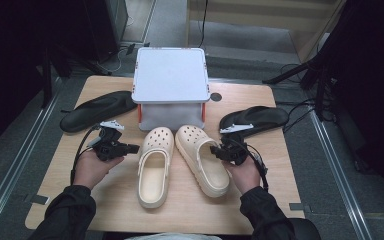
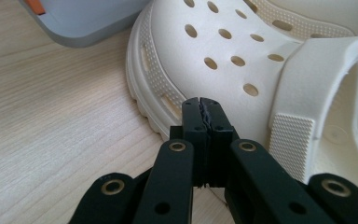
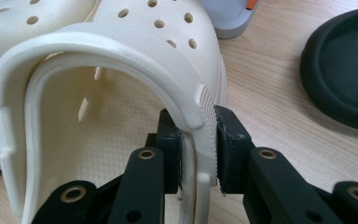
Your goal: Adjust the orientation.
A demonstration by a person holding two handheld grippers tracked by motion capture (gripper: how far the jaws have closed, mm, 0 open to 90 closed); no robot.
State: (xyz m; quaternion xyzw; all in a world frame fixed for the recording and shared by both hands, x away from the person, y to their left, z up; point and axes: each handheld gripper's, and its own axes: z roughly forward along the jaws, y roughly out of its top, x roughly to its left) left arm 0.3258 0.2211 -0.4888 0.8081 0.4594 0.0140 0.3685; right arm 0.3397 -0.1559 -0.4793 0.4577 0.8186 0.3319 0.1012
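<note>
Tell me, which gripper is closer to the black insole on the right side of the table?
Right. The right gripper is clamped on the right clog, just below that insole. The left gripper is beyond both clogs, across the table.

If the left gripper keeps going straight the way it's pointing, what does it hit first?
Most likely the left clog. The left gripper, jaws shut with nothing between them, points at that clog's outer side wall just above the sole. The gap looks small, though depth is hard to judge here.
</note>
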